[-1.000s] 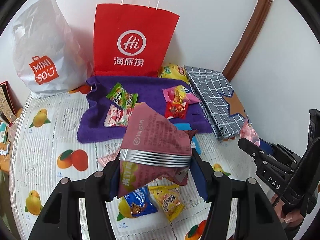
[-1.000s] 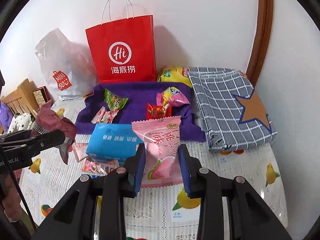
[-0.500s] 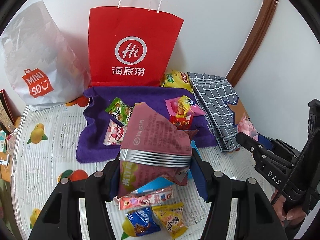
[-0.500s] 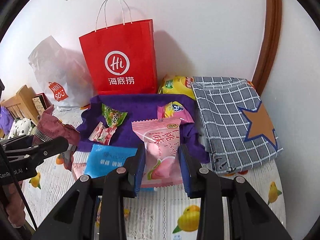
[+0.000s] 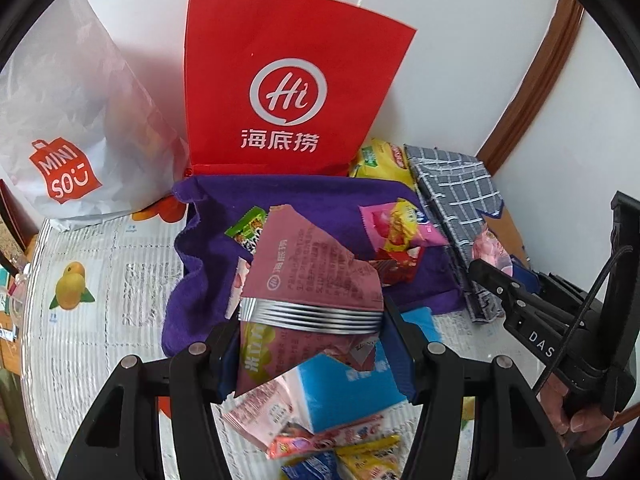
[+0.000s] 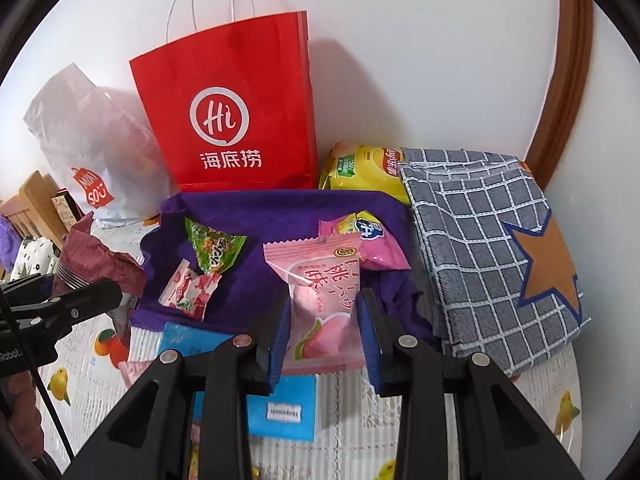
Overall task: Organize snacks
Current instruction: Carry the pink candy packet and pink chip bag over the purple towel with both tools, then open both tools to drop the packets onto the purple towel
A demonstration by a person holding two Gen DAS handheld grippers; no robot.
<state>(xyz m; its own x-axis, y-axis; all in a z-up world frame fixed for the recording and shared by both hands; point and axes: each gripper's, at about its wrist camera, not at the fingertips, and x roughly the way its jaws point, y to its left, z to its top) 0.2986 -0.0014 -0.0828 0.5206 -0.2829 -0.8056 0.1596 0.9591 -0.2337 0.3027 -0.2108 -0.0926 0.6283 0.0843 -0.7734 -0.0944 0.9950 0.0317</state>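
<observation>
Snacks pinched: left claw (image 5: 312, 344) grips maroon packet (image 5: 308, 272), right claw (image 6: 324, 332) pink peach packet (image 6: 320, 304).

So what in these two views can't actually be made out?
- Red paper bag: what is inside it; its front wall hides that in both views.
- White plastic bag: contents show only as blurred shapes through the plastic.
- Red snack packet: left wrist view, partly covered by the maroon packet in the left gripper.
- Blue packet: right wrist view, mostly behind the right gripper.
</observation>
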